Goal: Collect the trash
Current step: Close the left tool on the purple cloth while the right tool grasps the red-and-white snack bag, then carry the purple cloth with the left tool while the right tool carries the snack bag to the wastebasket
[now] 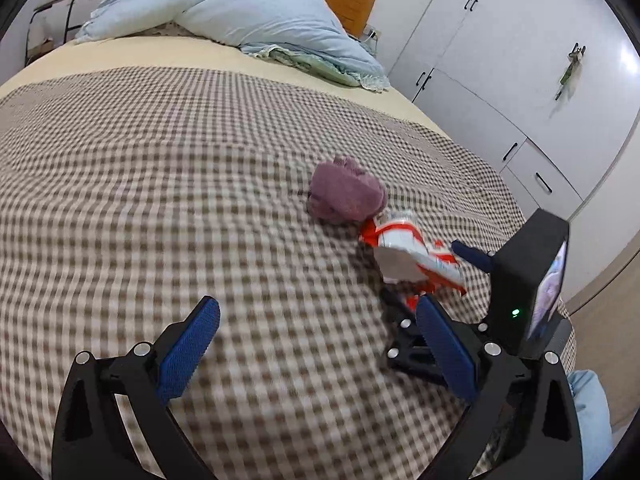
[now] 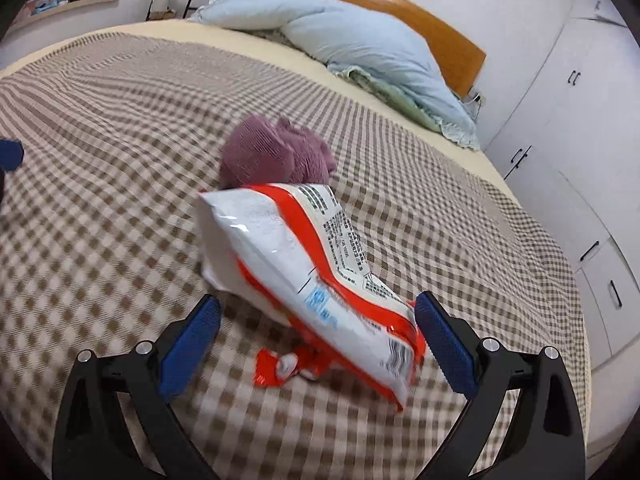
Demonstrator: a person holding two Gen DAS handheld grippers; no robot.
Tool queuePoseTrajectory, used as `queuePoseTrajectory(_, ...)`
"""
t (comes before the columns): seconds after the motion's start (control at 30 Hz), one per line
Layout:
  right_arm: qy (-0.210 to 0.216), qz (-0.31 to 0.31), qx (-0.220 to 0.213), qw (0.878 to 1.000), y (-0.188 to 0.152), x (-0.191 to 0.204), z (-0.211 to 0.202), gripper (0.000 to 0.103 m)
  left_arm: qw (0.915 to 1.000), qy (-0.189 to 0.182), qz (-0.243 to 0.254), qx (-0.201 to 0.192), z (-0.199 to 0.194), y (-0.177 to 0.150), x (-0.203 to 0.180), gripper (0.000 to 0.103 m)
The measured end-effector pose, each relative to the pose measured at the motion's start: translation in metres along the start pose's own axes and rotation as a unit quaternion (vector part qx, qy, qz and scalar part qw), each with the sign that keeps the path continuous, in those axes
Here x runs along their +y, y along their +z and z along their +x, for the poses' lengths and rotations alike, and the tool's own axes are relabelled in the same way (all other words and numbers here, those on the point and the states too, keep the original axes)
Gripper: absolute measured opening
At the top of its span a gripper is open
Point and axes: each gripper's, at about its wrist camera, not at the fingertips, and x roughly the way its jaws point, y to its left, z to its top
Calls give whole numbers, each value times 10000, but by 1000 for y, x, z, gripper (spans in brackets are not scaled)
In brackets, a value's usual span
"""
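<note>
Both wrist views look low across the checkered bed [image 1: 180,168] toward the far headboard [image 2: 420,16]. The left view sits farther back, the snack bag [image 1: 408,252] to its right; the right view sits close over the same snack bag [image 2: 304,264]. Both share the purple cloth [image 1: 346,192] and blue quilt [image 2: 360,36].

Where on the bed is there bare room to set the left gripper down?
Open checkered blanket spreads left of the purple cloth, up to the blue duvet. Crowded on the right: snack bag, torn scrap and right gripper.
</note>
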Motion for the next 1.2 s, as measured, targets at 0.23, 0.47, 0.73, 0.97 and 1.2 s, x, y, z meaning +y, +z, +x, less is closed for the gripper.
queuePoseTrajectory(0.23,342,1161,-78,9926,-2,-47,3,37,10000,-13,33,-49,38,21,-14,95)
queuePoseTrajectory(0.47,191,2669,-510,9622,-20,-109,-9,23,9998,44,112,-139,74,39,-41,95)
queuePoseTrajectory(0.73,10,3005,-610,9518,-28,-127,-12,23,9947,969,342,-51,140,70,-66,92)
queuePoseTrajectory(0.97,63,2942,-644,9536,-30,-125,-10,23,9962,725,478,1,137,69,-78,57)
queuePoseTrajectory(1.2,133,2763,-797,9577,-27,-113,-20,23,9965,698,445,-120,104,54,-81,57)
